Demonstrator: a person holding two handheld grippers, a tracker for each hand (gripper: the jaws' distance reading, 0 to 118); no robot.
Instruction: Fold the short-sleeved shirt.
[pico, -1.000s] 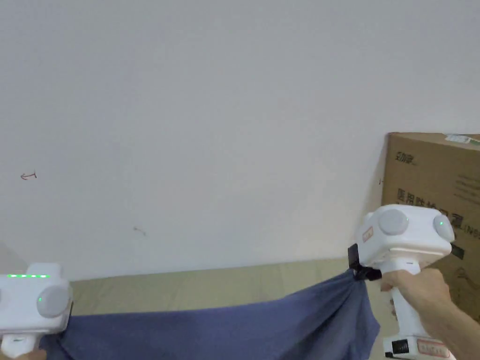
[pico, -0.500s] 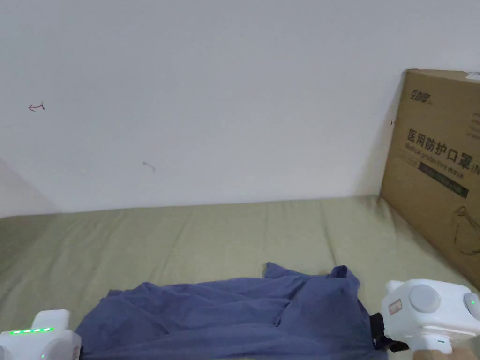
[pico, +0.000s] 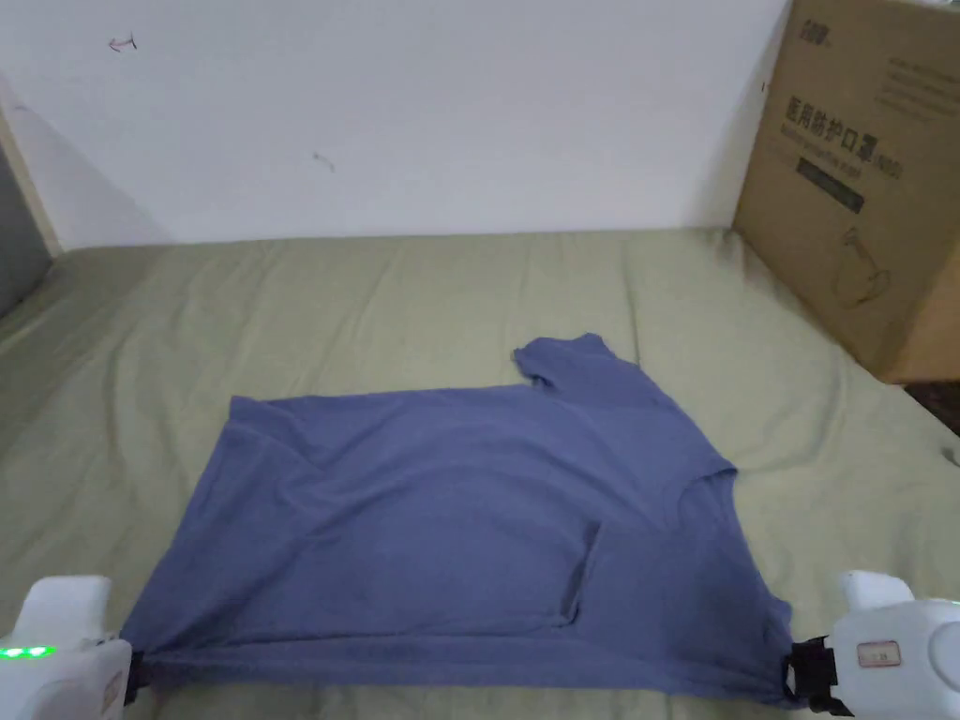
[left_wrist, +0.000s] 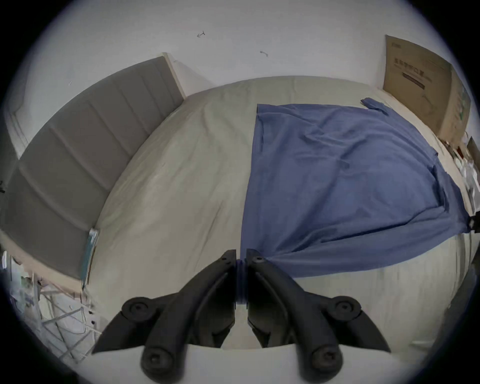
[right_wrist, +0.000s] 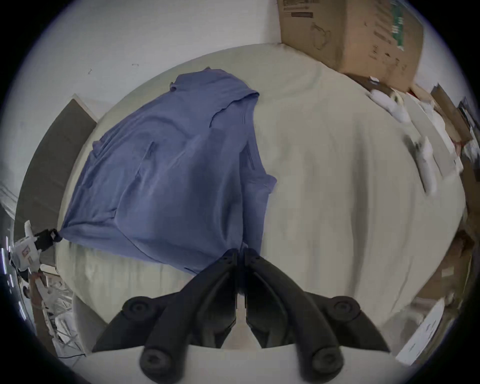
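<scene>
As shirt (pico: 450, 525) lies spread | left gripper (left_wrist: 241, 256), right gripper (right_wrist: 241, 250) low, clamping near corners

— Where did you have room to pass?
— Bare bed (pico: 394, 291) lay open beyond the shirt (pico: 450, 525), up to the wall (pico: 422, 112).
— And in your way?
— The cardboard box (pico: 862, 178) blocked your right; the headboard (left_wrist: 85, 145) closed off your left.

The shirt (pico: 450, 525) is showing as soft, matt blue cloth, lightly creased. The sheet (pico: 375, 300) under it is looking like matt olive fabric. The box (pico: 862, 178) is presenting plain brown cardboard, and the wall (pico: 422, 112) is appearing smooth and matt.
</scene>
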